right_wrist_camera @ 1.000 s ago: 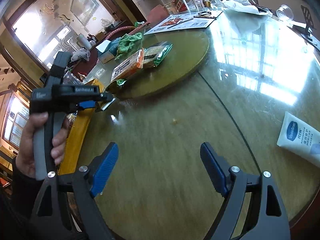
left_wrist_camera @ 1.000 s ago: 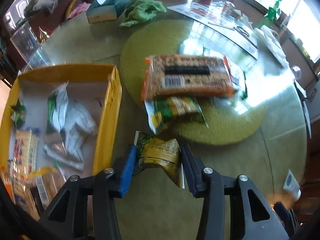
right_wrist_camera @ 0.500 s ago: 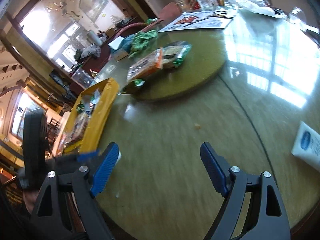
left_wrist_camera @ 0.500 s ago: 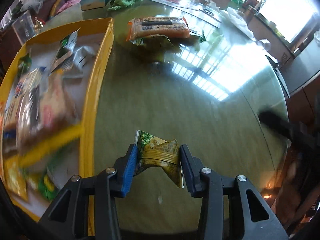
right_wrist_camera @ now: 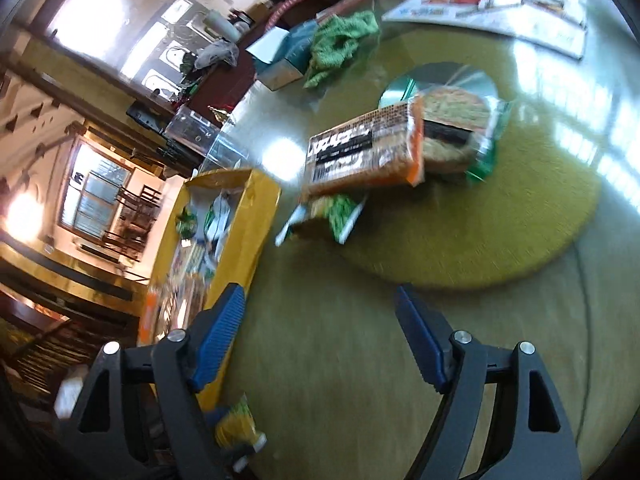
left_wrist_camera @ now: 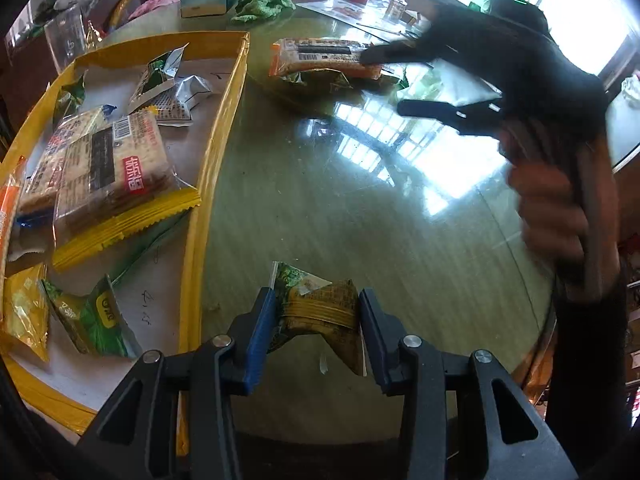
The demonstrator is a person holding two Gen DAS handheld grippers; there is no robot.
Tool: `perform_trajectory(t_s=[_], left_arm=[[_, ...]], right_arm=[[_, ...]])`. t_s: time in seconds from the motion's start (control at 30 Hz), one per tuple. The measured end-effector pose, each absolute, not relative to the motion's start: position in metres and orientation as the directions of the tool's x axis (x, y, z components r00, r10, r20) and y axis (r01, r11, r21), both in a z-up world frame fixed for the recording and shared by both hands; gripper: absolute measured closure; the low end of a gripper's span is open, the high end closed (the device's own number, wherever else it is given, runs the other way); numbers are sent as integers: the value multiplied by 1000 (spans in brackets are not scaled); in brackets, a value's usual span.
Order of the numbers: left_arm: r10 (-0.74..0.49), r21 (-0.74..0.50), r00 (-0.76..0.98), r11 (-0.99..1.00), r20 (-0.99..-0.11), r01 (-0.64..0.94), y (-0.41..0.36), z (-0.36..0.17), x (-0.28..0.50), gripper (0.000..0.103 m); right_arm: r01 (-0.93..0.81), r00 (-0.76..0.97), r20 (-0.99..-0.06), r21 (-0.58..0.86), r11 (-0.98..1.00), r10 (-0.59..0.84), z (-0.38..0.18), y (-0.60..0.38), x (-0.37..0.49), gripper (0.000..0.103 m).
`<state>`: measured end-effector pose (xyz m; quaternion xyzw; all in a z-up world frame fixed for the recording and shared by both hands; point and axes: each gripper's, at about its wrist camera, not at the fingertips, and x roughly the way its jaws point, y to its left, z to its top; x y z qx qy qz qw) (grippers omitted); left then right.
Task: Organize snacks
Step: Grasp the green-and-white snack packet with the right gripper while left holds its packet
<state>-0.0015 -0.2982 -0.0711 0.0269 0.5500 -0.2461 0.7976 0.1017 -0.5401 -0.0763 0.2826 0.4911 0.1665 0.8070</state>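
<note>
Right now my left tongs (left_wrist_camera: 316,320) pinch a small green-and-yellow snack packet (left_wrist_camera: 320,308) at the bottom centre of the left wrist view, over the bare worktop (left_wrist_camera: 360,208) just right of the yellow tray (left_wrist_camera: 218,152). The pads bite only the crumpled middle, and one corner hangs loose below, so I judge the slick wrapper could slide out before it clears the tray's raised rim, or catch on that rim.

The tray is already crowded. A big cracker pack (left_wrist_camera: 116,168) fills its middle, and green sachets (left_wrist_camera: 92,320) sit in the near corner, so a careless drop may land on top and tip back out.

Further up, my right tongs (right_wrist_camera: 320,332) are spread with nothing between them, and the jaws are closing. They point at the orange cracker pack (right_wrist_camera: 368,148) and the green packets beneath it on the round mat (right_wrist_camera: 520,220), upper centre. Grabbing the top pack could drag the ones beneath.
</note>
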Motion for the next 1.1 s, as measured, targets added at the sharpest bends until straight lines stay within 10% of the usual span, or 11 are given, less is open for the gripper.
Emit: perform_trajectory(t_s=[0.23, 0.6, 1.1], left_arm=[[-363, -226, 267, 873, -893, 433, -300, -72, -2, 61], [-361, -213, 278, 869, -890, 446, -301, -71, -10, 61], [-402, -212, 300, 835, -865, 507, -312, -74, -44, 61]], right_arm=[[85, 430, -682, 683, 726, 591, -94, -537, 148, 32], [141, 393, -746, 627, 766, 538, -103, -519, 161, 73], [258, 564, -733, 593, 763, 379, -99, -546, -34, 77]])
